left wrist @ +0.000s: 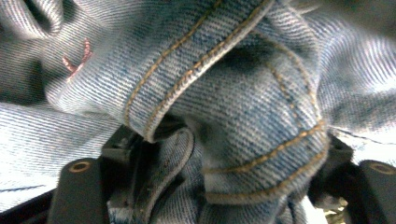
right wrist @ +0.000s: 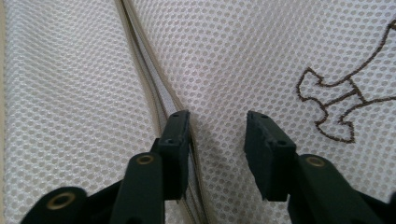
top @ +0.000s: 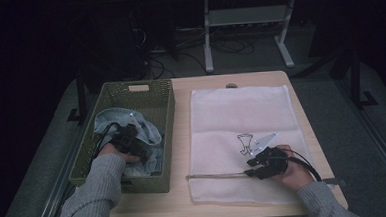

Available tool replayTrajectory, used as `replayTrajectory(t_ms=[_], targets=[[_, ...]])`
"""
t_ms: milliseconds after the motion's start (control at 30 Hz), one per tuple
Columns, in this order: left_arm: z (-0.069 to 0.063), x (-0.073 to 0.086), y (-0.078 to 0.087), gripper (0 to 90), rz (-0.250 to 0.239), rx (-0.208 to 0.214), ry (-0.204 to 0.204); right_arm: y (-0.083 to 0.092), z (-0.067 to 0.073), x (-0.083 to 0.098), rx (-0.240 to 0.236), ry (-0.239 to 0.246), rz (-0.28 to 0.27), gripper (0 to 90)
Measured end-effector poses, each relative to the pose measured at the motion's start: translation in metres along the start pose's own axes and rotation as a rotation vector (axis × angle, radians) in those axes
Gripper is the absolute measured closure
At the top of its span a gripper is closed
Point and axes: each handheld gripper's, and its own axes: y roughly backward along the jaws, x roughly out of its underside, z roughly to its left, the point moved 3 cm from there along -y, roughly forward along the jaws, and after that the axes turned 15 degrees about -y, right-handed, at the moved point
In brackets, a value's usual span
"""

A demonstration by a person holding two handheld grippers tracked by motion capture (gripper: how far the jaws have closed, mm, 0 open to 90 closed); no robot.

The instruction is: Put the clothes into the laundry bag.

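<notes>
Left of centre in the high view stands an olive-green woven plastic basket (top: 163, 107) on the pale wooden table (top: 252, 78). Inside it lies a crumpled light-blue denim garment (top: 150, 133) with orange-tan stitching. The left gripper (top: 129, 135) is down in the basket, on top of that garment, with a grey-sleeved forearm entering from the lower left of the frame.

In the left gripper view, a thick folded denim seam (left wrist: 252, 121) fills the space between the two black jaws; the fabric sits against both, so the jaws are clamped around a bunch of denim while standing fairly wide.

At centre right of the high view, a white mesh laundry bag (top: 241, 111) lies flat on the table, bearing a small brown embroidered figure (top: 244, 143). The right gripper (top: 254, 169) rests at the bag's lower part, beside the end of the bag's beige zipper strip (top: 214, 176).

In the right gripper view, the jaws stand apart with bare mesh (right wrist: 84, 93) between them; one jaw sits against the zipper strip (right wrist: 156, 86). Nothing is gripped.
</notes>
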Motion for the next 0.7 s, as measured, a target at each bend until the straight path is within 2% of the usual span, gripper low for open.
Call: replayTrajectory(t_ms=[133, 233, 267, 333, 367, 467, 567, 600, 667, 700], targets=[[-0.003, -0.001, -0.002, 35.9, 0.01, -0.042, -0.013, -0.001, 0.001, 0.0, 0.0, 0.0, 0.0, 68.4], [-0.002, 0.0, 0.0, 42.2, -0.001, -0.054, -0.007, -0.001, 0.004, 0.001, -0.022, -0.006, 0.008, 79.5], [-0.001, 0.002, 0.002, 50.6, -0.019, -0.046, -0.003, -0.001, 0.003, 0.0, -0.038, -0.018, 0.016, 83.1], [-0.001, 0.003, 0.002, 56.6, -0.028, -0.043, 0.0, -0.001, 0.003, 0.0, -0.051, -0.023, 0.022, 85.8], [-0.001, 0.003, 0.003, 56.6, -0.039, -0.038, 0.003, -0.001, 0.003, 0.0, -0.055, -0.031, 0.024, 87.4], [0.0, 0.006, 0.009, 67.5, -0.072, -0.029, -0.005, 0.0, 0.003, -0.001, -0.067, -0.041, 0.036, 89.2], [0.0, 0.007, 0.013, 69.2, -0.09, -0.02, -0.02, 0.003, 0.003, -0.003, -0.072, -0.043, 0.037, 89.3], [0.003, 0.012, 0.019, 70.5, -0.121, 0.003, -0.022, 0.007, 0.002, -0.004, -0.085, -0.05, 0.028, 89.4], [0.004, 0.014, 0.022, 70.9, -0.141, 0.013, -0.012, 0.009, 0.002, -0.006, -0.09, -0.053, 0.02, 89.4], [0.005, 0.017, 0.025, 72.2, -0.156, 0.021, -0.015, 0.014, 0.001, -0.007, -0.113, -0.071, -0.002, 89.4]])
